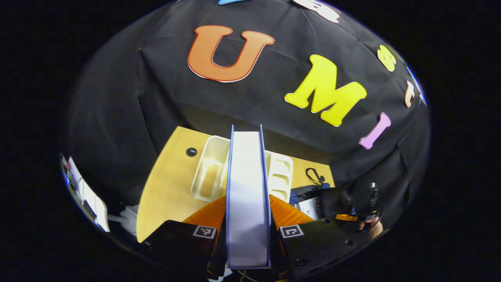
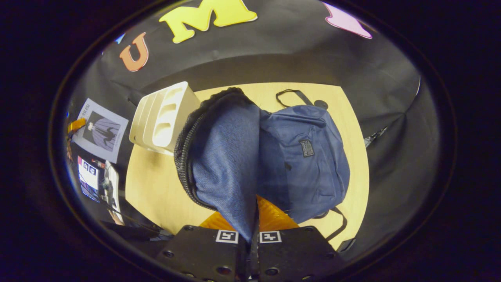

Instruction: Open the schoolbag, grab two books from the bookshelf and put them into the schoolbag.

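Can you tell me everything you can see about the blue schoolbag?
The schoolbag is dark blue woven cloth, lying flat on the yellow wooden table beside the white bookshelf. It has a small dark patch on the front pocket and black straps at its top and bottom. Its zipper is undone. The right gripper has its jaws shut on the opened flap, lifting it up so the zipper teeth show along the edge.

Book (image 1: pixel 248 196) hides bookshelf (image 1: pixel 209 172) middle; schoolbag (image 2: pixel 301 160) flap covers interior (contents indiscernible).
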Motion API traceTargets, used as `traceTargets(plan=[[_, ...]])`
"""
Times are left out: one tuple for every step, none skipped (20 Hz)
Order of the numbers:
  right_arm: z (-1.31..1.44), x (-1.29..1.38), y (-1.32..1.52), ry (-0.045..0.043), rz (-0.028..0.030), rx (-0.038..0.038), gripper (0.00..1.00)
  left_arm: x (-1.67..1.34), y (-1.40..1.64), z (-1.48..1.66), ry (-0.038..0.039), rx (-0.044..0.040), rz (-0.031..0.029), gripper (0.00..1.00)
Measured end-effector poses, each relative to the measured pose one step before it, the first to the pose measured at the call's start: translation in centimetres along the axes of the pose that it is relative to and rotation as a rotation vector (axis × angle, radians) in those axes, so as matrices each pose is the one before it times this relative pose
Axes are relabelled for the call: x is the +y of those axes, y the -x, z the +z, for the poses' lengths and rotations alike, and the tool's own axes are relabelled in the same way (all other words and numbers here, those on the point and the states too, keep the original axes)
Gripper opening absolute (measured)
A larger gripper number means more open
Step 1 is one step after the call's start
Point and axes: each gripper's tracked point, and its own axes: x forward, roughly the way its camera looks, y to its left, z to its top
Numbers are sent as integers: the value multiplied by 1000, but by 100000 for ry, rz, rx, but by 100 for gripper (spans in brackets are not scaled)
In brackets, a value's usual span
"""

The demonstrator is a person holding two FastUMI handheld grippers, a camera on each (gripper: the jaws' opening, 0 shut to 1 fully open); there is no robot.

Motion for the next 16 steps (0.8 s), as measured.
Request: traceTargets(plan=[[46, -5, 13, 273, -211, -17, 5, -658, 143, -820, 3319, 1959, -3166, 45], [18, -4, 21, 125, -129, -7, 5, -708, 141, -1002, 4331, 1620, -3420, 45], [-4, -34, -18, 108, -107, 61, 5, -834, -213, -912, 4358, 1536, -4112, 45], [-16, 4, 22, -2, -27, 103, 5, -681, -240, -684, 5053, 721, -3655, 45], [-17, -33, 92, 36, 2, -82, 5, -587, -542, -672, 5181, -768, -3566, 45], [-50, -52, 55, -192, 27, 134, 5, -328, -867, -620, 4405, -1133, -2245, 45], [16, -82, 54, -162, 114, 80, 5, -373, -789, -825, 3081, -509, -2249, 45], [21, -188, 140, -323, -63, -251, 5, -356, -698, -1194, 2240, -167, -2309, 44], [56, -141, 39, -496, 158, 4, 5, -482, -624, -1207, 1626, 721, -2279, 45], [-9, -203, 130, -473, 139, -123, 5, -530, -801, -1450, 866, 1784, -2258, 45], [79, -214, 56, -417, 63, 12, 5, -658, -755, -1368, 1054, 1630, -2254, 45], [73, -237, 22, -667, 133, 10, 5, -435, -829, -1018, 1051, 1013, -2140, 45], [-42, -76, 50, -309, 260, 7, 5, -285, -889, -1106, 1013, 840, -1517, 45], [-62, -99, -28, 50, 219, 145, 5, -91, -1235, -1221, 2083, 485, -680, 45], [-29, -46, -60, 447, 151, 298, 5, -250, -898, -860, 2110, 629, -879, 45], [-34, -58, -7, 450, 57, 302, 5, -331, -1014, -891, 1680, 430, -1068, 45]])
